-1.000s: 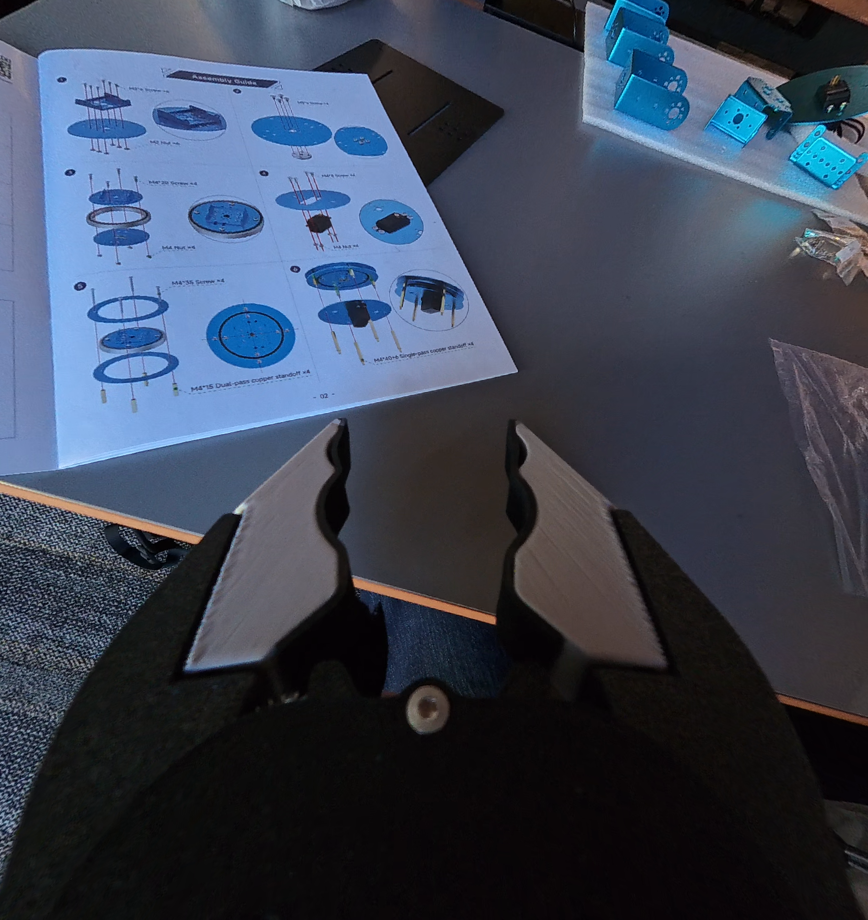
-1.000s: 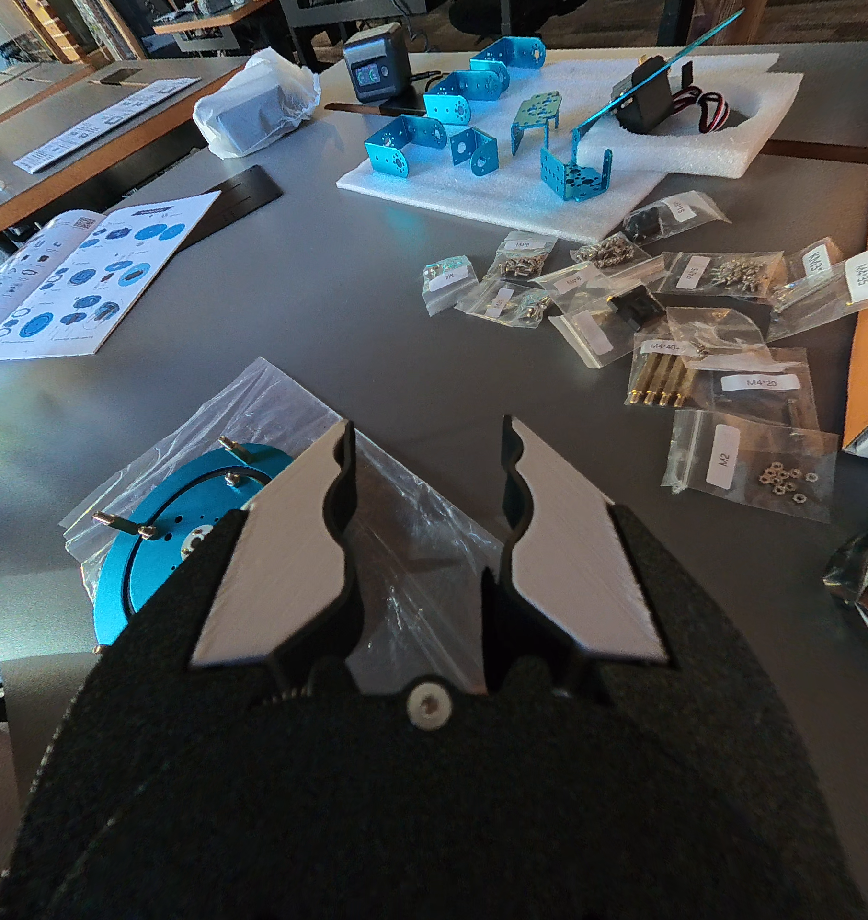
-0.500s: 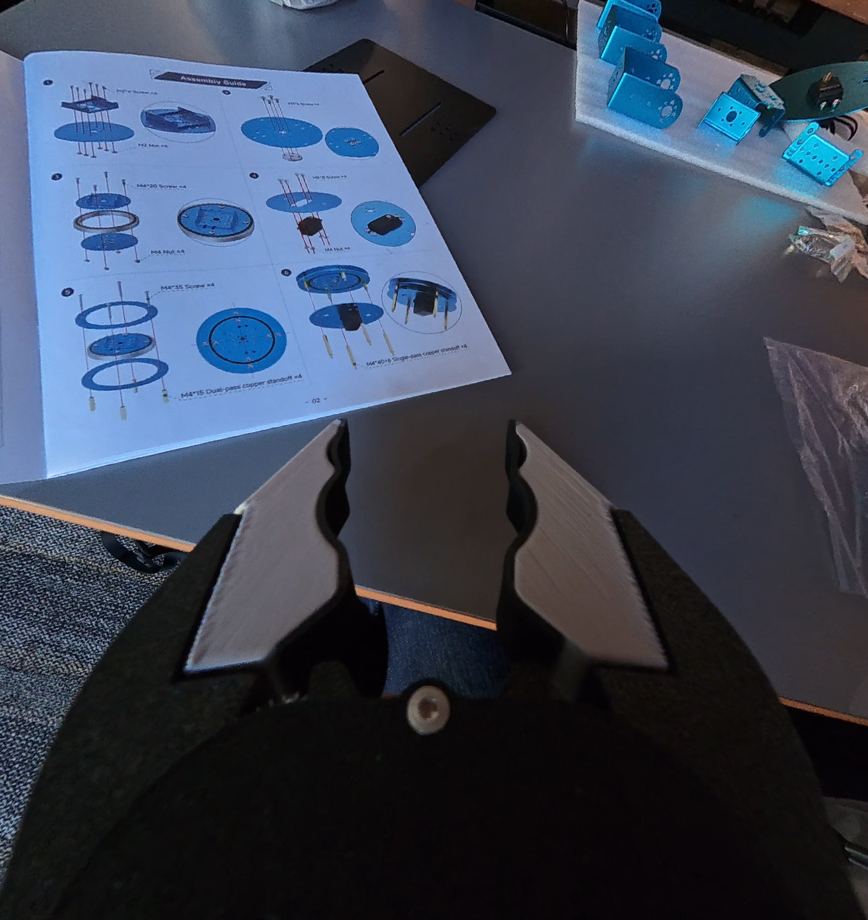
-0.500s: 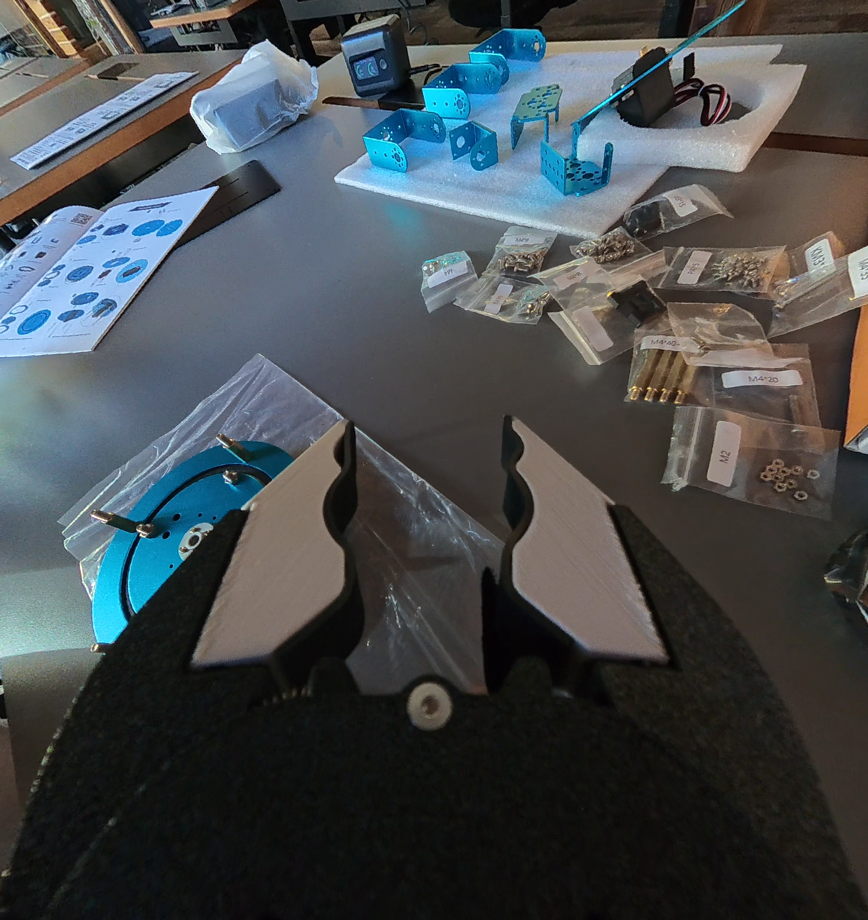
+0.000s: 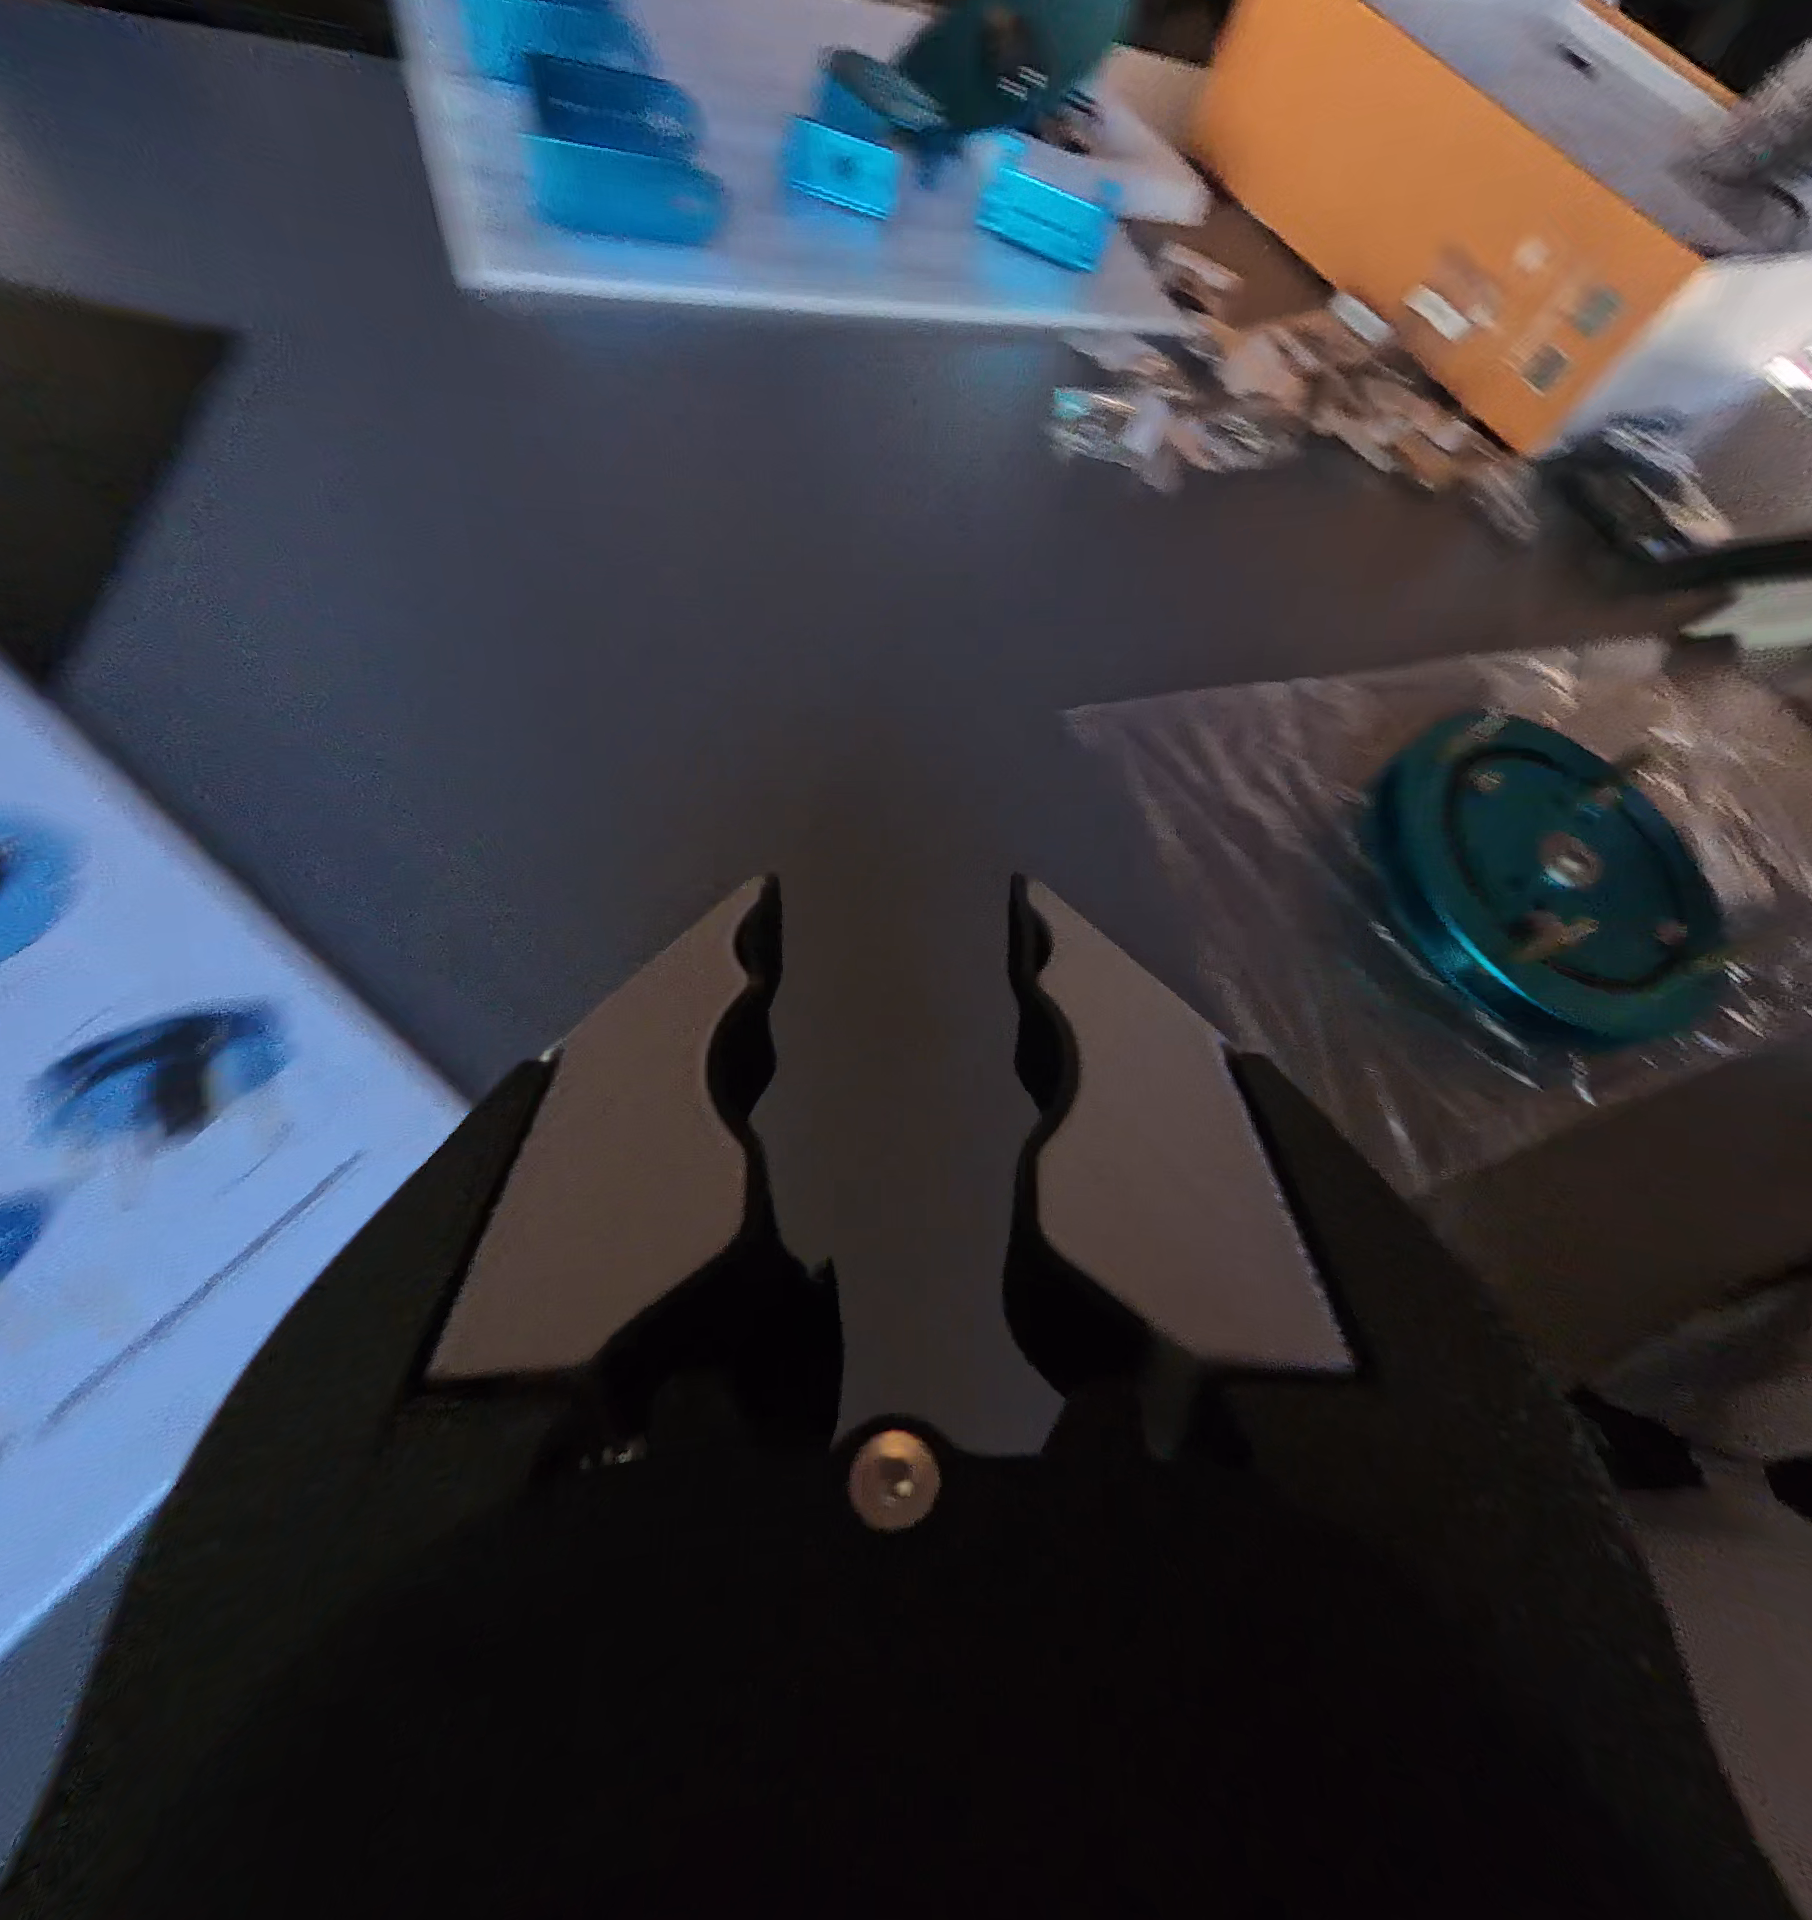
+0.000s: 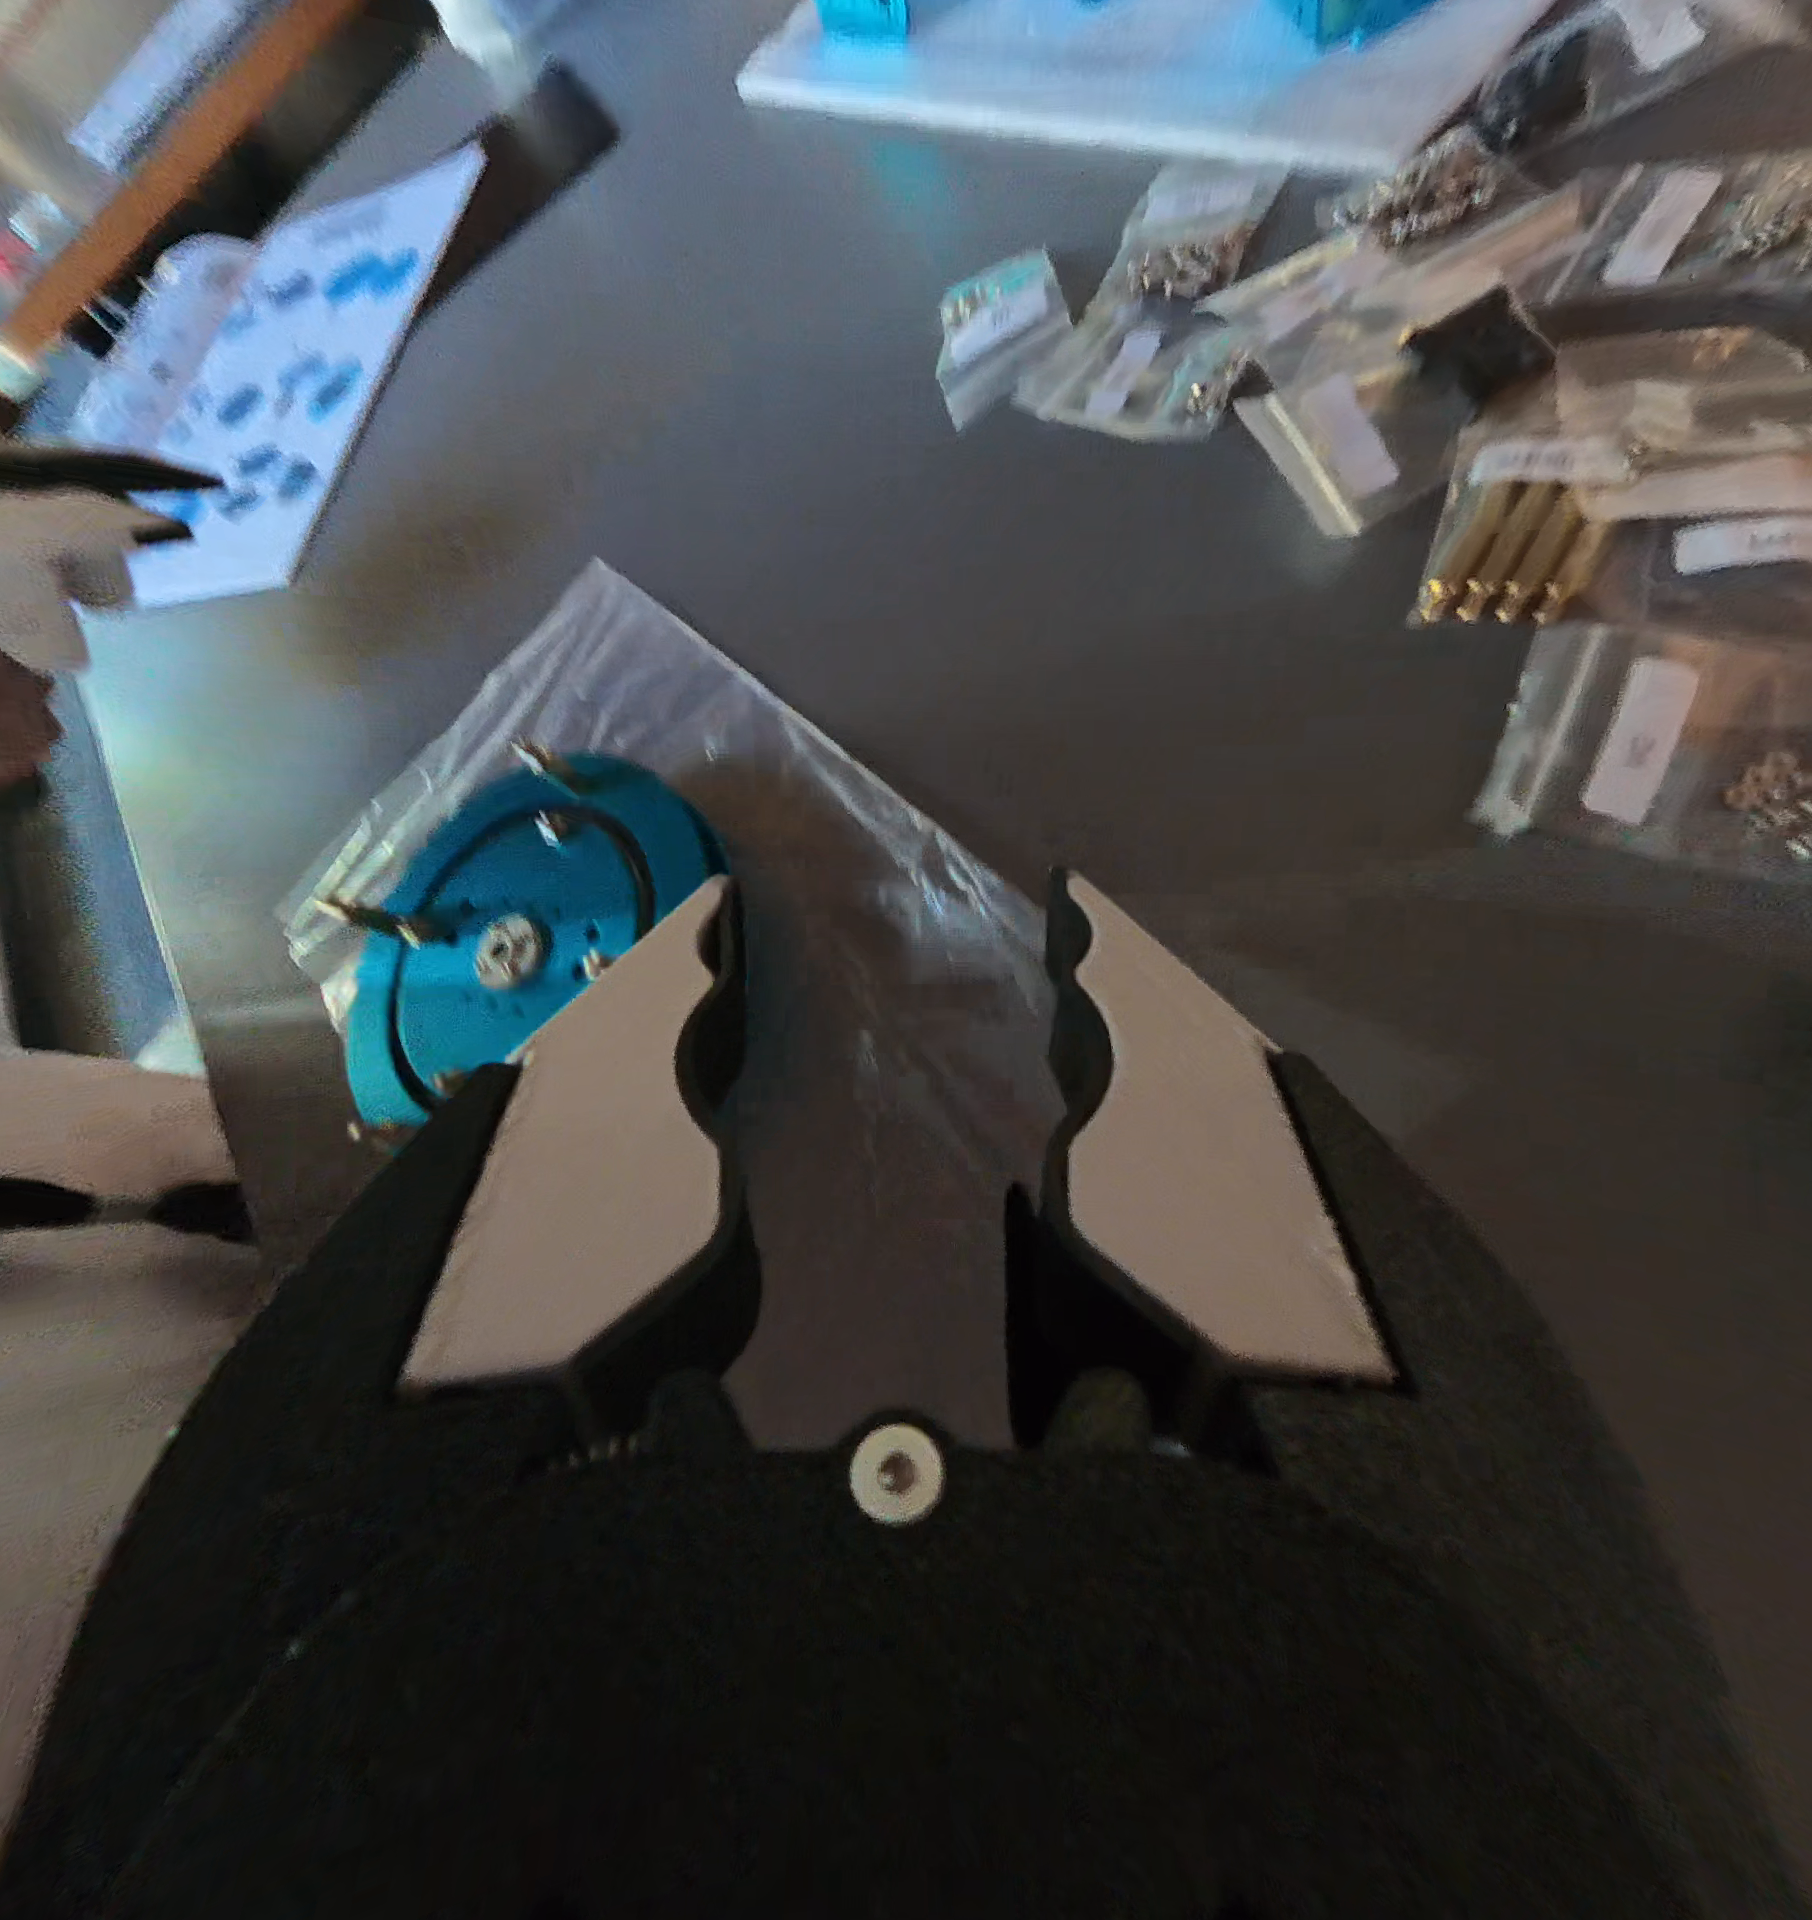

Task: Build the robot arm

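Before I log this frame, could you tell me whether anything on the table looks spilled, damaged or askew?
Nothing stands out: the blue disc lies flat on its clear plastic bag, the small parts bags lie loosely piled, and both frames are motion-blurred.

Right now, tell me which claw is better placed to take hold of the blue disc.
Right. The right claw is open, and the blue disc on its clear plastic bag sits beside its left fingertip. The left claw is open over bare table, farther from the disc.

Grey table [image 6: 777,436]: open booklet [image 6: 258,384], orange box [image 5: 1401,197], small parts bags [image 6: 1504,416].
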Motion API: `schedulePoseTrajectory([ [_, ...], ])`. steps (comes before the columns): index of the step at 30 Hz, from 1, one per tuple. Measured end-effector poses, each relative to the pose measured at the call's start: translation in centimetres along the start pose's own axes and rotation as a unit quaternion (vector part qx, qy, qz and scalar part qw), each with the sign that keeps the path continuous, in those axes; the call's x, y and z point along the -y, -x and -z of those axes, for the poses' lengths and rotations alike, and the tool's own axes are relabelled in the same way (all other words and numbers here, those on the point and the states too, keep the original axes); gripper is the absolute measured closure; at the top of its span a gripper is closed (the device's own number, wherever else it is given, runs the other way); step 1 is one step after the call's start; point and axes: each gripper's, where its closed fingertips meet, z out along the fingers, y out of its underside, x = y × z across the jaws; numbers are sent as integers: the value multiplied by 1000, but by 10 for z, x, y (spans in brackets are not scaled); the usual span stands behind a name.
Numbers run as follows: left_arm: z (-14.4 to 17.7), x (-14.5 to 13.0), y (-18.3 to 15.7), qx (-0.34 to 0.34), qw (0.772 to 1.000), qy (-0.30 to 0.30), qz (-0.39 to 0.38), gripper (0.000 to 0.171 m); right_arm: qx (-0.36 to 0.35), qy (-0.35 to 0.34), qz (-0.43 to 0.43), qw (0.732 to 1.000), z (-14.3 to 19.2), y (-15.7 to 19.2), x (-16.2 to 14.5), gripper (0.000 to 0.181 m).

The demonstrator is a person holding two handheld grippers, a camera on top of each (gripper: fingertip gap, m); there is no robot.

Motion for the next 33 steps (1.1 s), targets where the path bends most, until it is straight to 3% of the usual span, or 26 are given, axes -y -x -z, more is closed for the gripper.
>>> schedulePoseTrajectory([
  [5, -57, -3, -100, -198, 968, 80, -132, 147, -59, 51, 62, 995, 24, -6, -32, 130],
  [10, -108, -28, -116, -221, 937, 155, -221, 164, -96, 95, 95, 986, 15, -15, -58, 128],
  [12, -116, -33, -118, -224, 931, 160, -238, 171, -107, 84, 97, 986, 13, -18, -56, 132],
  [20, -113, -33, -107, -214, 925, 159, -271, 171, -122, 76, 124, 982, -4, -20, -44, 138],
  [33, -126, -4, -41, -120, 945, 146, -267, 171, -128, 76, 118, 982, -67, -10, 1, 138],
])
